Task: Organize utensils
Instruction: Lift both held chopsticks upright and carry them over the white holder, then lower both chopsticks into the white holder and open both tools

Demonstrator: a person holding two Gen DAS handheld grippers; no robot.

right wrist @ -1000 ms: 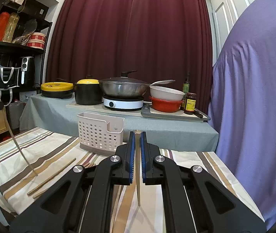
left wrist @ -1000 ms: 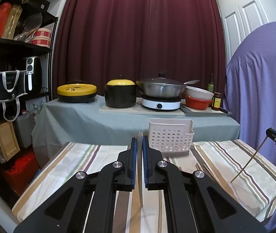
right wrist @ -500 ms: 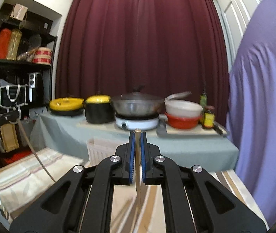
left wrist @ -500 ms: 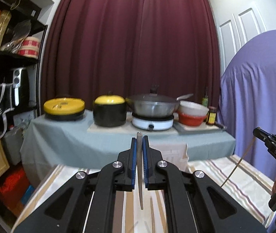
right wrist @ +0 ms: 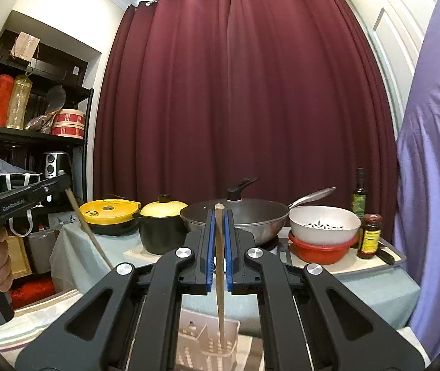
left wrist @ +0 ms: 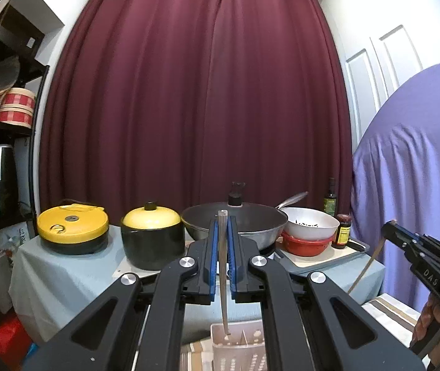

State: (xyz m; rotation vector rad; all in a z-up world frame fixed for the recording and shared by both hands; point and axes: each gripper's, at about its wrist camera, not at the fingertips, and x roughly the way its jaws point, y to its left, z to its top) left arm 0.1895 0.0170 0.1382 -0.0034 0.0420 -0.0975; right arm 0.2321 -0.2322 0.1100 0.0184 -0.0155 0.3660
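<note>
My left gripper (left wrist: 222,227) is shut on a wooden chopstick (left wrist: 223,278) that hangs down with its tip over the white perforated utensil caddy (left wrist: 237,347) at the bottom of the left wrist view. My right gripper (right wrist: 219,221) is shut on another chopstick (right wrist: 220,278) whose tip reaches into the caddy (right wrist: 207,343). The right gripper also shows at the right of the left wrist view (left wrist: 390,232), the left gripper at the left of the right wrist view (right wrist: 65,182).
The striped tablecloth (left wrist: 393,312) lies under the caddy. Behind it a grey-covered table (left wrist: 65,275) carries a yellow-lidded cooker (left wrist: 72,227), a black pot (left wrist: 151,236), a wok (left wrist: 235,219), stacked bowls (left wrist: 311,232) and bottles. Shelves stand left, a purple-draped object (left wrist: 411,167) right.
Both grippers have risen and moved forward with their chopsticks; the caddy has dropped from mid-view to the bottom edge, and both chopstick tips now hang over or in it.
</note>
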